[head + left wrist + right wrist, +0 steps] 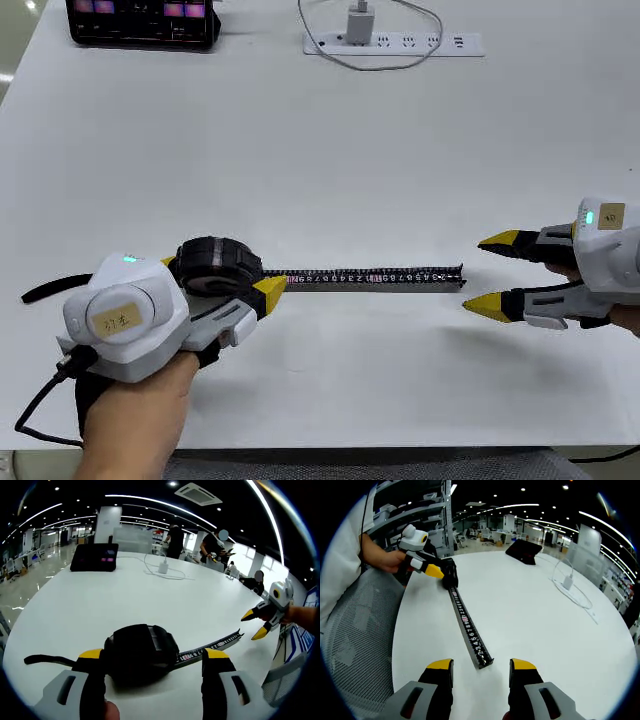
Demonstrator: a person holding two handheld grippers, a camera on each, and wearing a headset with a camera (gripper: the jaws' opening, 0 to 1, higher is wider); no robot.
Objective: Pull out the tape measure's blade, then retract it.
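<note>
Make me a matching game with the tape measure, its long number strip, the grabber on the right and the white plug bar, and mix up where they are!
1. black round tape measure case
2. dark numbered metal blade
3. right gripper
4. white power strip

A. open, at the blade's tip, not gripping it
B. at the far edge of the white table, white charger plugged in
C. between the jaws of the left gripper
D. pulled out, lying flat on the table

Pairs: 1-C, 2-D, 3-A, 4-B
</note>
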